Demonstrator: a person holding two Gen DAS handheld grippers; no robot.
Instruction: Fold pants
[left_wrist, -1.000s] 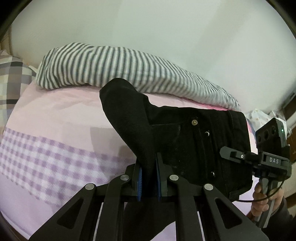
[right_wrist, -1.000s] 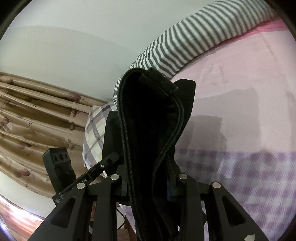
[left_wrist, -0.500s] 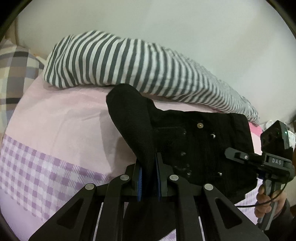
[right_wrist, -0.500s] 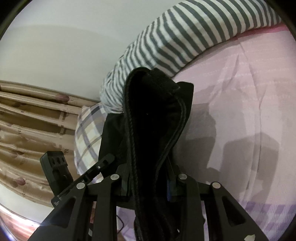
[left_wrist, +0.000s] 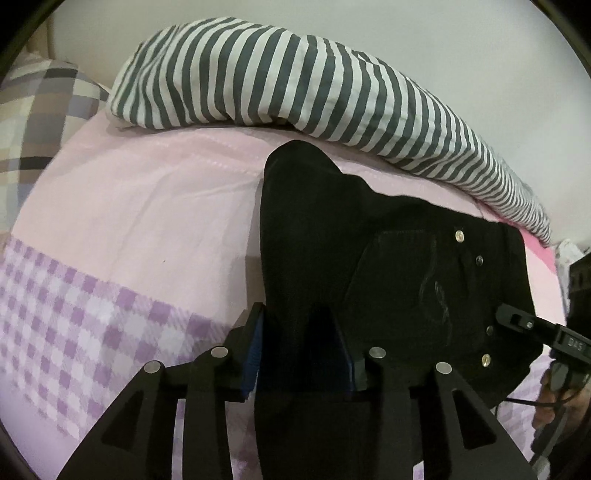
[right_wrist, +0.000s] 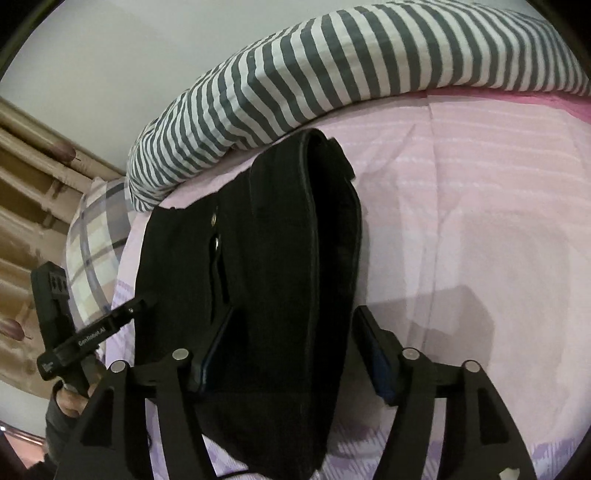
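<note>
The black pants (left_wrist: 399, 280) lie folded on the pink bed sheet (left_wrist: 147, 206), waist end with metal buttons to the right. My left gripper (left_wrist: 301, 343) is open, its jaws spread with a fold of the pants still lying between them. My right gripper (right_wrist: 295, 343) is open too, its jaws wide apart around the waistband edge of the pants (right_wrist: 280, 258). The right gripper also shows at the right edge of the left wrist view (left_wrist: 532, 328), and the left gripper shows at the left of the right wrist view (right_wrist: 92, 332).
A striped grey-and-white duvet (left_wrist: 295, 88) lies along the wall just beyond the pants. A plaid pillow (left_wrist: 33, 122) sits at the far left. The sheet has a purple checked band (left_wrist: 74, 306) toward the near edge. A curtain (right_wrist: 26, 206) hangs beside the bed.
Both grippers have moved forward and down to the bed with the pants, then opened: the jaws that pinched the fabric now stand apart and the pants rest on the sheet.
</note>
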